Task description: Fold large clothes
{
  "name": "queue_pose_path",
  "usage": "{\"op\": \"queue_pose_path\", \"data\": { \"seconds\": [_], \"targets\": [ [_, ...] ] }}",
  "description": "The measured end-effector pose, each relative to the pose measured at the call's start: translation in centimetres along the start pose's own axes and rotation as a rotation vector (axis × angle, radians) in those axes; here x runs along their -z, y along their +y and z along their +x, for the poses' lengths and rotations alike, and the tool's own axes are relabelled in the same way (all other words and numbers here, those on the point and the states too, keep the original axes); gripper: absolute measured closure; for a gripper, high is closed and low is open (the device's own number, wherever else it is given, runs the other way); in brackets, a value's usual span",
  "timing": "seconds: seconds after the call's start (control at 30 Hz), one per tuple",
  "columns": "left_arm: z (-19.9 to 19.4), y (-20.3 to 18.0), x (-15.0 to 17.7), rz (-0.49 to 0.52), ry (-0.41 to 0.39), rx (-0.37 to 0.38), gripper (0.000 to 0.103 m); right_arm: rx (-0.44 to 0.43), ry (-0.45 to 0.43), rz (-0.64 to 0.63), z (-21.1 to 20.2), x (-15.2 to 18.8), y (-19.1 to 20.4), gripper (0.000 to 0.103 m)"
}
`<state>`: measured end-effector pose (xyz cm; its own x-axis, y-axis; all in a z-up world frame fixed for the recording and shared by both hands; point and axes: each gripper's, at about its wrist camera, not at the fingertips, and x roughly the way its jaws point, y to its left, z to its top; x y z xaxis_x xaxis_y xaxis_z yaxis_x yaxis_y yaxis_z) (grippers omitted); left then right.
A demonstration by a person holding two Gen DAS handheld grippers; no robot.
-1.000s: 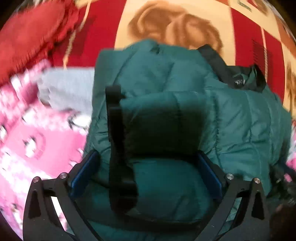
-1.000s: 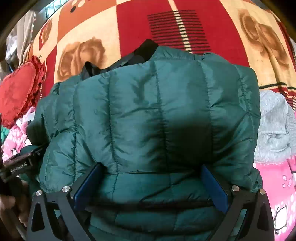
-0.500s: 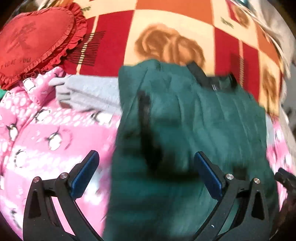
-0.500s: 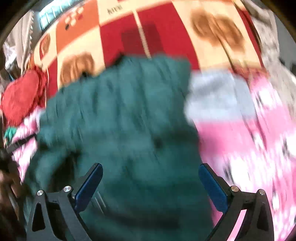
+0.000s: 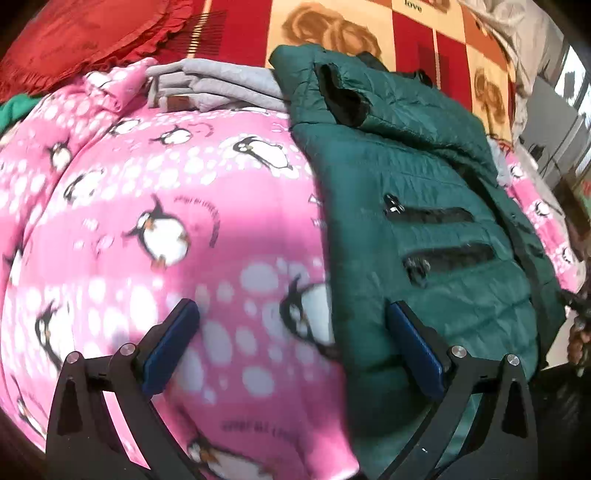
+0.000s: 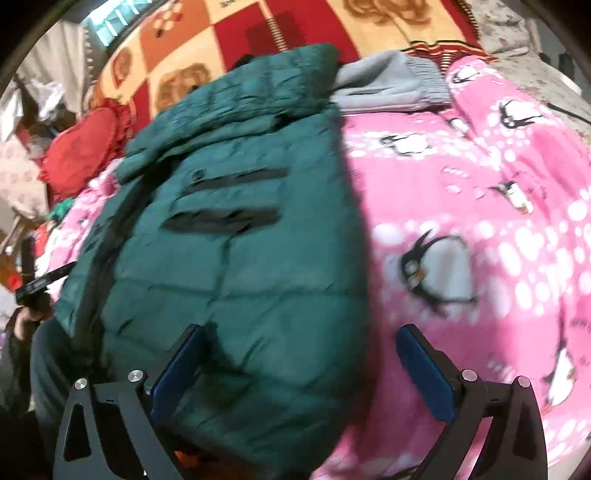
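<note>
A dark green quilted jacket (image 5: 436, 206) lies stretched out on a pink penguin-print blanket (image 5: 155, 229), two black zip pockets facing up. My left gripper (image 5: 291, 343) hangs open over the jacket's left edge and the blanket, nothing between its blue pads. In the right wrist view the same jacket (image 6: 236, 258) fills the left half, and my right gripper (image 6: 303, 369) stands open above its near right edge, holding nothing. The jacket's near hem runs under both grippers, out of sight.
Folded grey clothes (image 5: 218, 86) (image 6: 388, 86) lie at the jacket's far end. A red frilled cushion (image 5: 85, 40) (image 6: 85, 147) sits at the back on a red-and-cream checked cover (image 6: 303, 29). A hand (image 6: 26, 317) holds the other gripper at the left edge.
Both grippers have pulled back and outward from the jacket. It was bunched up close before them; now it lies flat and lengthwise, and the pink blanket shows beside it.
</note>
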<state>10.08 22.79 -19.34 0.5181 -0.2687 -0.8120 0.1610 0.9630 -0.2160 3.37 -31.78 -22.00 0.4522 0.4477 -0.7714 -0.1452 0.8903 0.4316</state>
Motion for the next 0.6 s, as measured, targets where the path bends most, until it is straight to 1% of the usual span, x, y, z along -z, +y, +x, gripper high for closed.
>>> {"op": "queue_pose_path", "data": {
  "seconds": [0.07, 0.1, 0.2, 0.3, 0.37, 0.4, 0.43, 0.47, 0.5, 0.53, 0.57, 0.6],
  "targets": [
    [-0.8, -0.2, 0.8, -0.008, -0.003, 0.030, 0.001, -0.047, 0.003, -0.020, 0.3, 0.7, 0.9, 0.002],
    [-1.2, -0.4, 1.3, -0.010, -0.004, 0.049, 0.001, -0.053, 0.006, -0.030, 0.6, 0.7, 1.3, 0.002],
    [-2.1, -1.3, 2.9, 0.008, -0.015, 0.070, 0.000, -0.025, -0.002, -0.051, 1.0, 1.2, 1.8, 0.002],
    [-2.6, -2.3, 3.6, 0.024, -0.025, 0.093, 0.001, -0.005, -0.022, -0.062, 1.1, 1.6, 2.0, 0.002],
    [-2.6, -2.9, 3.8, 0.025, -0.023, 0.130, 0.001, -0.004, -0.042, -0.080, 0.7, 1.5, 2.6, 0.009],
    [-2.6, -3.3, 3.9, 0.024, -0.016, 0.166, 0.001, -0.040, -0.069, -0.082, 0.0, 1.5, 2.8, 0.019],
    [-2.3, -3.7, 4.1, 0.020, -0.001, 0.218, 0.001, -0.073, -0.090, -0.077, -0.4, 1.4, 2.9, 0.021],
    [-2.0, -4.2, 4.4, 0.019, 0.016, 0.263, 0.001, -0.100, -0.113, -0.070, -0.9, 1.5, 2.9, 0.021],
    [-1.8, -4.6, 4.6, 0.025, 0.018, 0.282, 0.001, -0.118, -0.130, -0.054, -1.2, 1.6, 2.7, 0.021],
    [-1.6, -5.1, 4.7, 0.036, 0.017, 0.299, 0.001, -0.118, -0.123, -0.041, -1.0, 1.7, 2.3, 0.021],
    [-1.4, -5.3, 4.7, 0.037, 0.018, 0.315, 0.001, -0.110, -0.094, -0.020, -0.4, 1.8, 1.8, 0.021],
    [-1.1, -5.2, 4.6, 0.024, 0.015, 0.321, 0.001, -0.097, -0.045, 0.007, 0.6, 2.0, 1.1, 0.021]
  ]
}}
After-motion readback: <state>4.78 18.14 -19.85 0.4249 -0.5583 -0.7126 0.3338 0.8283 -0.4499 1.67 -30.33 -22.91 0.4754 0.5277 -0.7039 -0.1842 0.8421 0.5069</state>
